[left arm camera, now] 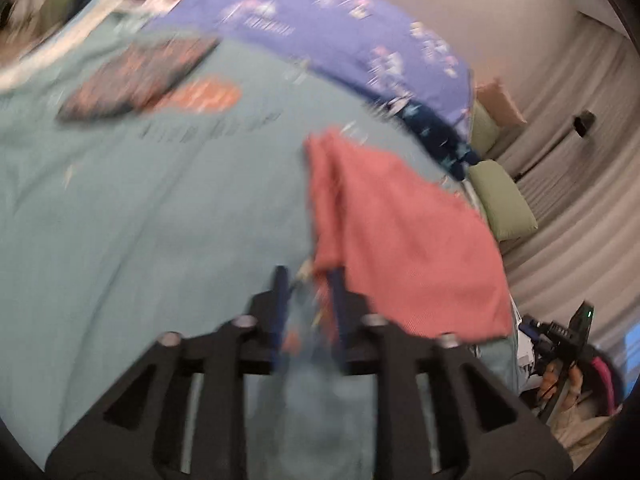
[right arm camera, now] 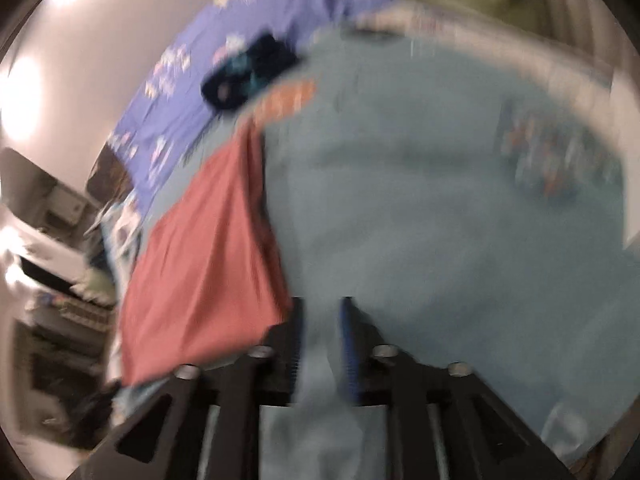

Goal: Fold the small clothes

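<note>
A small pink-red garment (left arm camera: 404, 240) hangs stretched in the air between my two grippers, above a bed with a teal cover (left arm camera: 140, 208). My left gripper (left arm camera: 308, 280) is near shut, pinching the garment's near corner at its right finger. In the right wrist view the same garment (right arm camera: 204, 264) hangs to the left, and my right gripper (right arm camera: 322, 312) grips its lower right corner at its left finger. Both views are motion-blurred. My right gripper also shows in the left wrist view at the far right (left arm camera: 568, 336).
A folded dark patterned garment (left arm camera: 136, 76) lies on the teal cover, also in the right wrist view (right arm camera: 556, 160). A purple printed sheet (left arm camera: 328, 28) and a dark navy garment (right arm camera: 248, 72) lie at the bed's far side. Green cushions (left arm camera: 504, 204) and a grey curtain (left arm camera: 580, 216) stand beyond.
</note>
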Demonstrator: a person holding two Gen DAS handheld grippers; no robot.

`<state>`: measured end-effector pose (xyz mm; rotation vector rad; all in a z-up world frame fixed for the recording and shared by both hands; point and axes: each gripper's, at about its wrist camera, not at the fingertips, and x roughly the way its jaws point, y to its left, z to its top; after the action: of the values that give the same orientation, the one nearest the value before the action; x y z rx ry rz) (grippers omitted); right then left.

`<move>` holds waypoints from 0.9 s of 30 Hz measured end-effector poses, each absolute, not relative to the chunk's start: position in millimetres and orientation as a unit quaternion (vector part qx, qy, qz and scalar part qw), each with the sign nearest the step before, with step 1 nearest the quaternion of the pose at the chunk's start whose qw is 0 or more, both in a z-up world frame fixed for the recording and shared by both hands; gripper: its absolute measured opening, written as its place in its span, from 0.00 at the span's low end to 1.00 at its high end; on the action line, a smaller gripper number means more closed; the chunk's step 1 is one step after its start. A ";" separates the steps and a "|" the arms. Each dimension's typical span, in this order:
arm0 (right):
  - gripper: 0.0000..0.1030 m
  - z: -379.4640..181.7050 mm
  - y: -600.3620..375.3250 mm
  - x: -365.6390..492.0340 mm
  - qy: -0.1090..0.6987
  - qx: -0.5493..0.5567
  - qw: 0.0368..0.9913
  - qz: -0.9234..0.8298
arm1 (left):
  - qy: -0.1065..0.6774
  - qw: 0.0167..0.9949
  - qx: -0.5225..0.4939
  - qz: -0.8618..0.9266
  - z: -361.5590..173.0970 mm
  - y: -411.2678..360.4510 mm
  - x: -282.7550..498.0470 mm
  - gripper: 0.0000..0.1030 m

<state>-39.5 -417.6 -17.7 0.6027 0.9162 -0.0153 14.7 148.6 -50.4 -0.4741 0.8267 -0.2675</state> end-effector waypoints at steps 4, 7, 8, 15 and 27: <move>0.43 -3.6 -392.2 2.0 0.418 0.262 0.869 0.027 | 0.390 0.880 -0.212 -0.166 -44.0 119.6 65.2 0.44; 0.49 -4.9 -367.6 31.7 0.427 0.239 0.871 0.043 | 0.417 0.874 -0.191 -0.160 -62.6 98.3 98.8 0.44; 0.50 -12.7 -360.3 41.5 0.436 0.232 0.868 0.047 | 0.426 0.876 -0.171 -0.148 -71.2 93.7 104.5 0.42; 0.50 -34.9 -364.8 52.3 0.452 0.149 0.879 -0.029 | 0.430 0.879 -0.185 -0.092 -86.1 127.1 83.0 0.29; 0.46 -3.7 -319.8 116.6 0.423 0.161 0.885 0.108 | 0.373 0.881 -0.162 -0.239 -36.5 48.0 127.9 0.27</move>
<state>116.6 -319.8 -3.7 0.3359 0.8789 0.2251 127.9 48.0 -36.5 -0.3384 0.7776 -0.4983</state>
